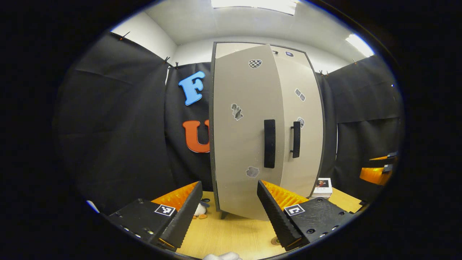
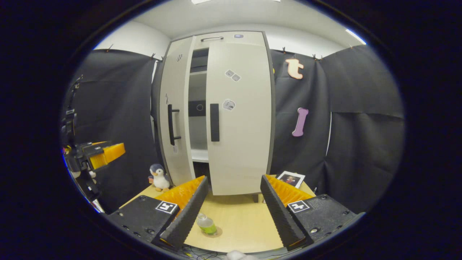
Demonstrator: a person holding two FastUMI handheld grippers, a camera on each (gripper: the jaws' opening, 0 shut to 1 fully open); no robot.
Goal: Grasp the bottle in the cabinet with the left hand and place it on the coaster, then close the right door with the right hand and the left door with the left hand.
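Observation:
The tall beige cabinet [image 2: 216, 39] stands at the back of the wooden table [image 2: 242, 220]. Its right door [image 2: 240, 119] lies flat against the front. Its left door [image 2: 176, 108] hangs ajar, and shelves show through the gap. In the left gripper view the left door [image 1: 245, 133] swings out toward me, its black handle [image 1: 269, 143] just above my fingers. A small clear bottle [image 2: 206, 224] with green liquid stands on a brown coaster [image 2: 217, 233] near the table's front. My left gripper [image 1: 229, 191] is open and apart from the door. My right gripper [image 2: 234, 184] is open and holds nothing.
A penguin toy [image 2: 158, 177] sits left of the cabinet's foot. A picture card [image 2: 290, 178] leans at the cabinet's right side. The left gripper [image 2: 104, 153] hangs in the air at the far left of the right gripper view. Black cloth walls close in on both sides.

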